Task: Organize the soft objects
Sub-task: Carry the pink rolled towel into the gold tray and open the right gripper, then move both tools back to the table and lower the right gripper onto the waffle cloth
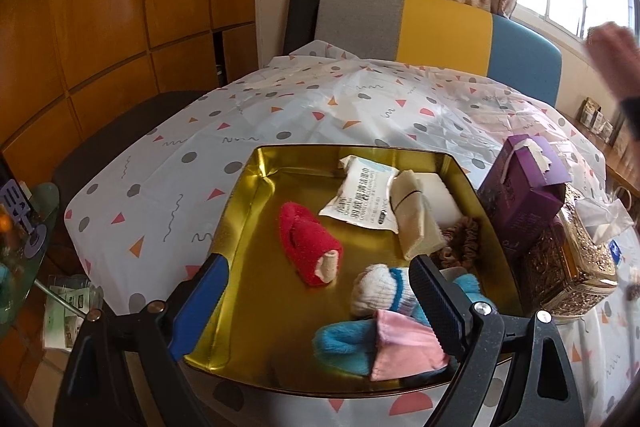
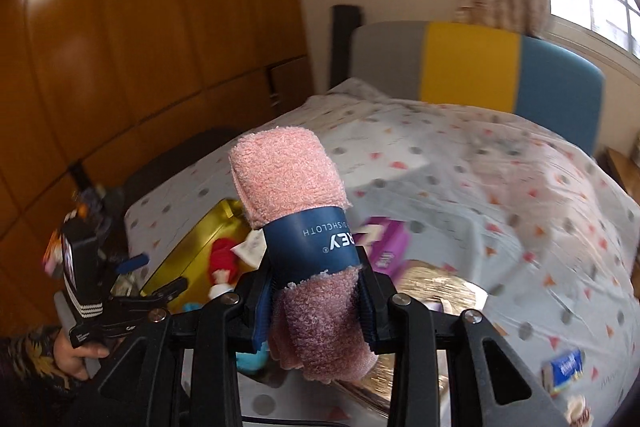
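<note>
Covering the counter (image 1: 168, 163) is a patterned cloth; a gold tin (image 1: 256, 247) holds rolled socks. Left gripper (image 1: 320, 303) hovers wide open above it. Right gripper (image 2: 316, 311) clamps a soft, light pink dishcloth (image 2: 288, 179) below its paper band, aloft.

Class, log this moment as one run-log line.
right gripper: shut on pink dishcloth | left gripper: open over gold tin | dishcloth not yet placed

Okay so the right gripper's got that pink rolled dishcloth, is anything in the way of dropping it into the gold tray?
Mostly no. The pink dishcloth is clamped in the right gripper, above the table. The gold tray has bare floor at its left; the open left gripper hovers over its near edge.
</note>
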The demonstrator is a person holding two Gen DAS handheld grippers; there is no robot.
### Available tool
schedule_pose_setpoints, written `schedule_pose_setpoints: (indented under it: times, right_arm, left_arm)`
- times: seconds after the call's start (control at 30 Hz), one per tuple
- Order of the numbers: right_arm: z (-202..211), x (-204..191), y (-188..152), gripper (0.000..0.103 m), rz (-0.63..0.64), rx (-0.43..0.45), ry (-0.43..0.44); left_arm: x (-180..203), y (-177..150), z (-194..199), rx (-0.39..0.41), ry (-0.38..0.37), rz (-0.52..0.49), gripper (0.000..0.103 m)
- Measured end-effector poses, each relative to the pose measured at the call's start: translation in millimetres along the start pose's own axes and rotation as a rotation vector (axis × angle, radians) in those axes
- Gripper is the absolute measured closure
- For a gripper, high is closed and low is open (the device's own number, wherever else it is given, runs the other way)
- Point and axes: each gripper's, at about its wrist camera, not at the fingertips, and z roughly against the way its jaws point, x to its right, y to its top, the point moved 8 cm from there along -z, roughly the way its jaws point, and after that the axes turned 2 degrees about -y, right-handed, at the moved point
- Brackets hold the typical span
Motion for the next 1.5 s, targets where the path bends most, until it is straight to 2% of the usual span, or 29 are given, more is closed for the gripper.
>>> schedule_pose_setpoints:
  times: [0.27, 0.5, 0.63, 0.73, 0.77, 0.87, 1.2, 1.37, 1.5]
  right_arm:
    - [-77, -65, -27, 0.069, 0.1, -0.164, 0.107]
    - [-143, -93, -50, 0.067, 0.235, -0.292, 0.1]
    - [-182, -95, -69, 0.064, 0.283, -0.379, 0.062]
    - [-194, -86, -80, 0.06, 0.27, -0.425, 0.036]
    - [-192, -85, -80, 0.058, 0.246, -0.419, 0.04]
    - [-176, -84, -71, 0.035, 0.195, -0.359, 0.074]
    - [-109, -71, -60, 0.034, 0.151, -0.216, 0.044]
    - [-69, -40, -67, 0.034, 0.089, -0.165, 0.001]
    - [-40, 0, -75, 0.034, 0.013, -0.125, -0.067]
  left_arm:
    - [-30, -7, -3, -0.014, 0.04, 0.055, 0.01]
    - [-61, -10, -3, -0.01, 0.079, 0.119, 0.01]
    - [-69, -14, -3, -0.017, 0.087, 0.134, 0.01]
    - [-71, -16, -5, -0.02, 0.089, 0.136, 0.008]
    - [-71, -16, -5, -0.02, 0.091, 0.135, 0.007]
    - [-69, -15, -3, -0.014, 0.087, 0.129, 0.006]
    - [-46, -5, 12, 0.026, 0.062, 0.067, 0.003]
    - [-30, -2, 21, 0.041, 0.043, 0.026, 0.003]
    - [-16, 0, 27, 0.053, 0.026, -0.006, 0.002]
